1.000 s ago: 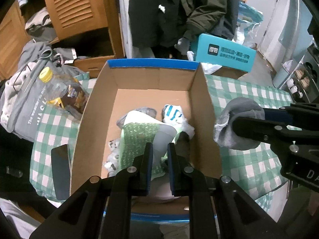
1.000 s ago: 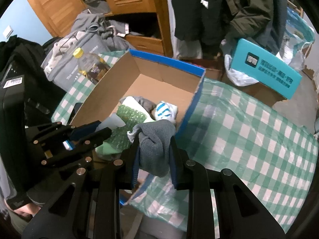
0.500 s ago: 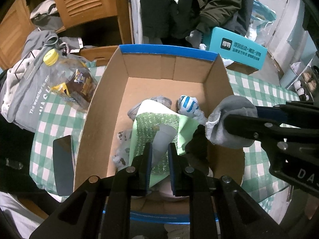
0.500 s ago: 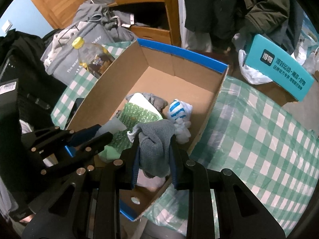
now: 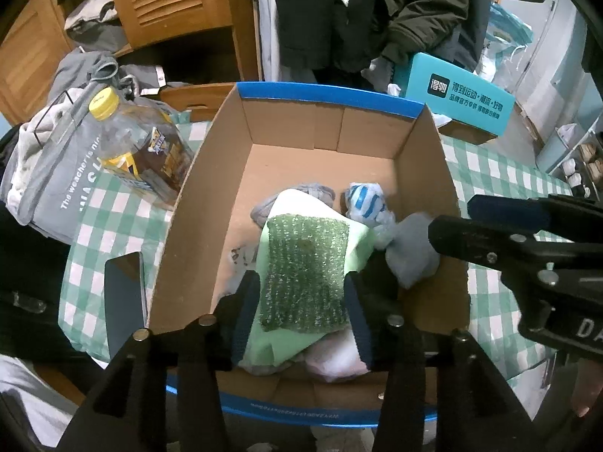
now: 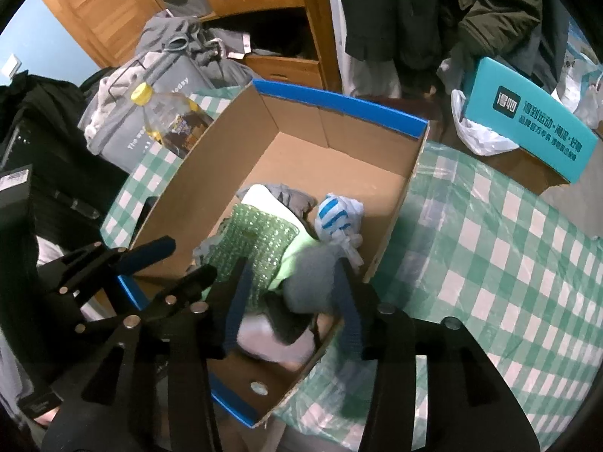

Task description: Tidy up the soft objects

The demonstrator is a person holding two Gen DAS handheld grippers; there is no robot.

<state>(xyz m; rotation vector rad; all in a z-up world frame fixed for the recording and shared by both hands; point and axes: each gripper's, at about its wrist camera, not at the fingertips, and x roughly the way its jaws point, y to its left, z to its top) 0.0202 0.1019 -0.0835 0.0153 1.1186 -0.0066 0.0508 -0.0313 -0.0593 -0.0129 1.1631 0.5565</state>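
- Green pad point(image 5: 306, 271), nubbly and sparkling, lay on a pale-green cloth point(image 5: 358, 241) inside the box point(image 5: 196, 233), right between the fingers of the left gripper point(image 5: 302, 307); the jaws were opening and neither finger pressed on it.
- Grey sock point(image 6: 311, 278) sat between the fingers of the right gripper point(image 6: 290, 301), over the near right corner of the box; those jaws were opening too, and the sock looked blurred, touching the right finger point(image 6: 348, 301) at most lightly.
- From the left wrist view the same sock point(image 5: 412, 254) hung just under the right gripper's tips point(image 5: 452, 226), against the box's right wall.
- Behind the pad lay a blue-striped white bundle point(image 5: 363, 201) and a grey cloth point(image 5: 297, 197), mostly covered by the pale-green cloth.
- A white or pinkish soft thing point(image 5: 335, 358) near the front wall was half hidden by the fingers; I could not tell what it was.
- Whether the sock rested on anything below could not be told from either view.
- The box stood on a green-checked tablecloth point(image 6: 490, 256), with a bottle point(image 5: 139, 150) just beside its left wall.
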